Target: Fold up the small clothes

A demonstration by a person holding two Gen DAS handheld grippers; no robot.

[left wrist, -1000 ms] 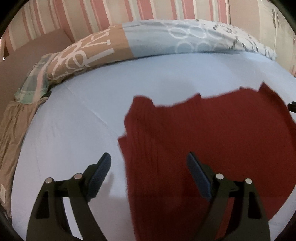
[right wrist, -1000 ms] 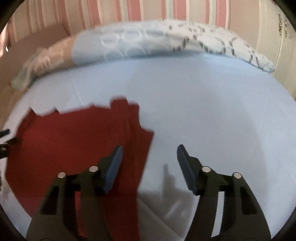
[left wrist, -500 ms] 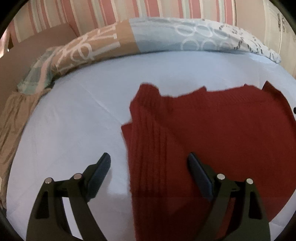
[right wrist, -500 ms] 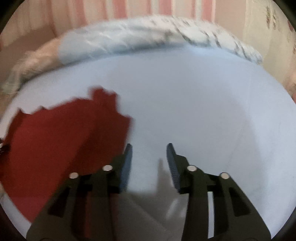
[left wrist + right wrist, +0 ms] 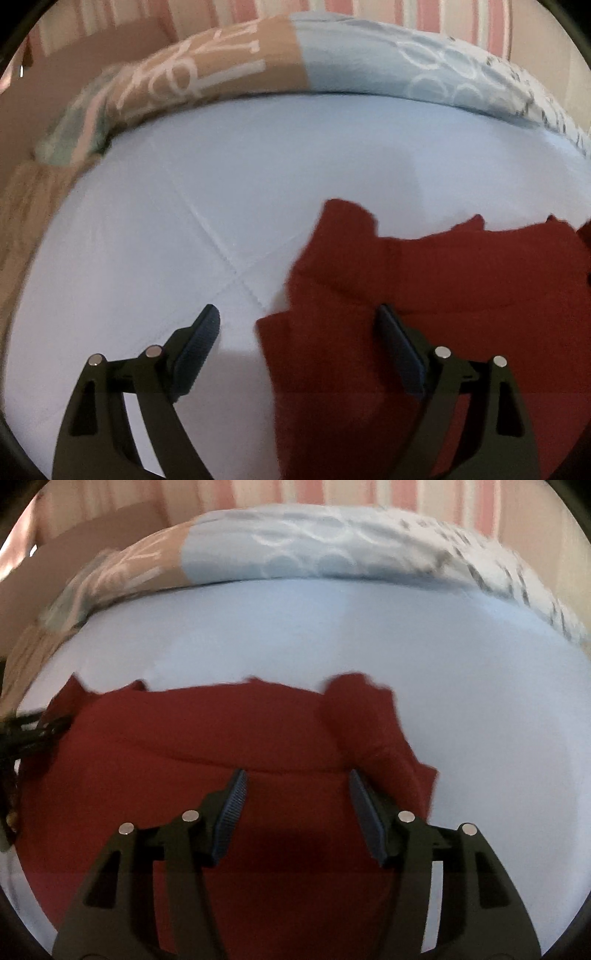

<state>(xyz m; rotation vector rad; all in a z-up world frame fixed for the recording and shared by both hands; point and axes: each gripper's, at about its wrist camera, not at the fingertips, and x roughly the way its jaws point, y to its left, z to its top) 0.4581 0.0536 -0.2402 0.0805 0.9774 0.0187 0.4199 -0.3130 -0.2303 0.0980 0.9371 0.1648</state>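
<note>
A dark red knit garment (image 5: 229,746) lies spread on the pale blue bedsheet (image 5: 155,229), its long axis running left to right across the bed, with the patterned duvet (image 5: 332,62) bunched along the far edge. The left gripper (image 5: 297,334) hangs over the garment's left end, jaws spread wide and empty: one finger stands over bare sheet, the other over red cloth, so the left edge falls between them, just ahead and below. The right gripper (image 5: 295,794) hovers over the right half, jaws partly spread and holding nothing, both fingers above the cloth, with the folded-in sleeve (image 5: 365,716) just beyond its right finger. Each hand is thus nearest its own end, which suits lifting both ends for a fold. Compared with a second ago, the right gripper has shifted left from the garment's right edge to above the cloth, and the left view now shows more bare sheet to the left.
</note>
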